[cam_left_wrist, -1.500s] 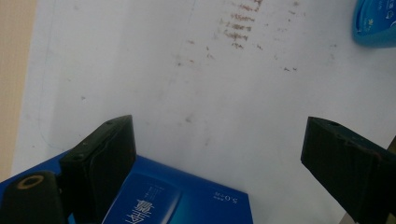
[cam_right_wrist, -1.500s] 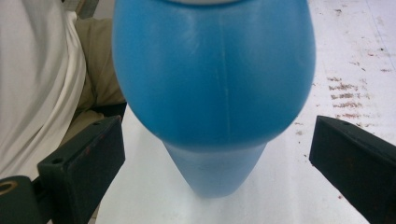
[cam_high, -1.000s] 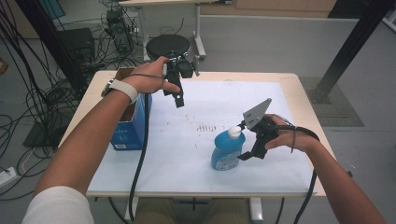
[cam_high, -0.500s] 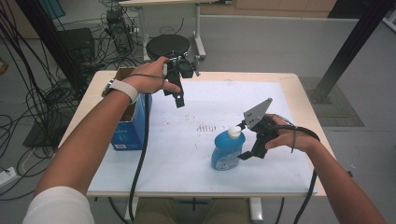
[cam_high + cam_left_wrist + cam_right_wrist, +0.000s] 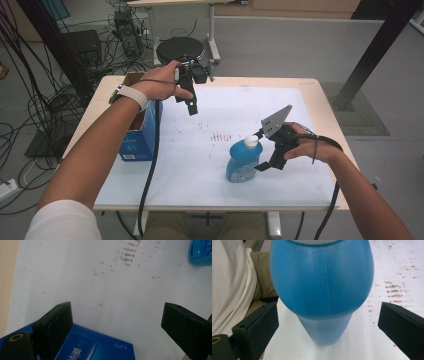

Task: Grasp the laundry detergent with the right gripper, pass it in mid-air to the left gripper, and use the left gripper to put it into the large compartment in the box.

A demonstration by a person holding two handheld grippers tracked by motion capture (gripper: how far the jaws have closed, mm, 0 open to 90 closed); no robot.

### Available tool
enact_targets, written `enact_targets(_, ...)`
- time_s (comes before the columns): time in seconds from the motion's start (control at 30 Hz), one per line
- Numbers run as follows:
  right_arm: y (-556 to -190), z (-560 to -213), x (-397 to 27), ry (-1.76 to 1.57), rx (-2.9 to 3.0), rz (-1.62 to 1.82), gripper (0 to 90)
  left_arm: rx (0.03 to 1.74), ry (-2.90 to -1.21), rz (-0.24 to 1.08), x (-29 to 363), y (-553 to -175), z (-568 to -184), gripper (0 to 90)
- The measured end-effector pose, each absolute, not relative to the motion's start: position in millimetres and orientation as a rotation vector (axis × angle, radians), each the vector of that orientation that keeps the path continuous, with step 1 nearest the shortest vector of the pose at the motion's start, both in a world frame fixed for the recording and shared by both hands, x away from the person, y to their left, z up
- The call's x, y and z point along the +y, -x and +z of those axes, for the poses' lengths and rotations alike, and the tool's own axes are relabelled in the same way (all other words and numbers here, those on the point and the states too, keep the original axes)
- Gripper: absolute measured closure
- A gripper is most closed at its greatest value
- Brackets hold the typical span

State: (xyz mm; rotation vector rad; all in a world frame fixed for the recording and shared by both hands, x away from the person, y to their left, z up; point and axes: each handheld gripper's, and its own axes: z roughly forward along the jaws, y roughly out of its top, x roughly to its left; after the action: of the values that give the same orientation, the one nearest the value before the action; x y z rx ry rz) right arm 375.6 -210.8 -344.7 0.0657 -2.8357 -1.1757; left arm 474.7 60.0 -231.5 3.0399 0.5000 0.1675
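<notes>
A blue bottle (image 5: 243, 162) with a white cap stands upright on the white sheet, front right of middle. My right gripper (image 5: 260, 151) is at its right side, open. In the right gripper view the bottle's body (image 5: 322, 290) sits between the two jaws without touching either, and my gripper (image 5: 328, 315) is level with its lower half. My left gripper (image 5: 191, 105) hangs open above the sheet's far left part, jaws pointing down, holding nothing. Under my left gripper (image 5: 117, 312) lie the bare sheet and the top edge of a blue box (image 5: 95, 348); the bottle (image 5: 201, 252) is at the top right.
The blue cardboard box (image 5: 136, 141) stands near the table's left edge, under the left forearm. Reddish-brown stains (image 5: 224, 136) mark the sheet's middle. The wooden table rim (image 5: 327, 107) borders the sheet. A black round stool (image 5: 180, 49) and floor cables (image 5: 30, 115) lie beyond.
</notes>
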Motion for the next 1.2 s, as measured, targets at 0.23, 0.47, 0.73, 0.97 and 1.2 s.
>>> enact_targets(0.23,-376.9,-345.2,-210.3,-0.061,-2.827,-1.178,3.5,0.506,-3.037,0.171,62.1,-475.5,-231.5,10.8)
enact_targets(0.47,-377.7,-344.9,-210.3,-0.063,-2.826,-1.184,3.6,0.509,-3.034,0.171,62.8,-475.5,-231.5,10.7)
enact_targets(0.73,-377.9,-344.7,-209.8,-0.065,-2.828,-1.188,3.9,0.509,-3.033,0.17,62.6,-475.7,-231.5,10.8)
enact_targets(0.97,-377.5,-343.9,-210.6,-0.065,-2.815,-1.191,4.5,0.518,-3.033,0.171,63.5,-475.6,-231.3,10.8)
enact_targets(1.2,-377.7,-342.9,-212.4,-0.06,-2.817,-1.196,4.5,0.521,-3.03,0.175,63.4,-475.1,-231.0,10.8)
